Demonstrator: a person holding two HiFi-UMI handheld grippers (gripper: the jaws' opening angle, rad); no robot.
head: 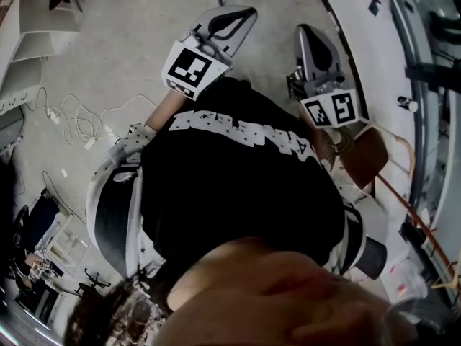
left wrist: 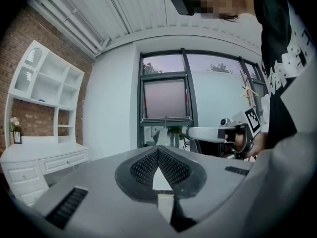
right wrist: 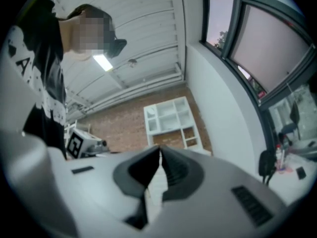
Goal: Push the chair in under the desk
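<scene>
In the head view I look down over a person's black printed shirt. A brown wooden chair seat point(head: 369, 157) shows at the right, beside the white desk point(head: 374, 49) that runs along the right edge. My left gripper point(head: 243, 14) is raised in front of the chest, shut and empty. My right gripper point(head: 312, 33) is held up near the desk, above the chair, also shut and empty. In the left gripper view the left gripper point(left wrist: 158, 150) faces a dark-framed window point(left wrist: 166, 95). In the right gripper view the right gripper point(right wrist: 159, 150) tilts up toward a brick wall. Neither gripper touches the chair.
White cables point(head: 79, 121) lie on the grey floor at the left. A white shelf unit point(left wrist: 44, 93) stands on a drawer cabinet against the brick wall point(right wrist: 124, 128). Small items and cords lie on the desk at the far right point(head: 407, 105).
</scene>
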